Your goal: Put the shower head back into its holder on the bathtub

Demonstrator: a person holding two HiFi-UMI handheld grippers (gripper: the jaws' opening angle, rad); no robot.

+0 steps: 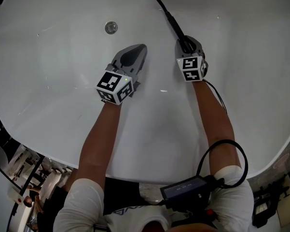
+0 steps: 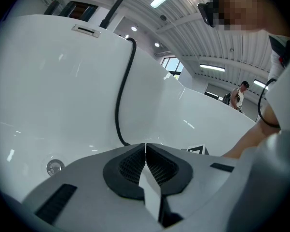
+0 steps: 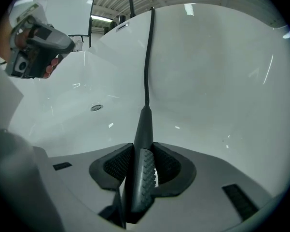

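Right tongs [image 3: 144, 153]: we are clenching them on the dark ribbed handle of the shower head [image 3: 145, 124], pads pressing on both its sides.
Shower head: it is lying lengthwise between those tongs, inside the bathtub [image 1: 53, 105], with its hose [image 3: 147, 57] running up the white wall.
Left tongs [image 2: 145, 151]: we are holding them clenched on nothing, beside the right pair, near the drain [image 1: 111, 27].
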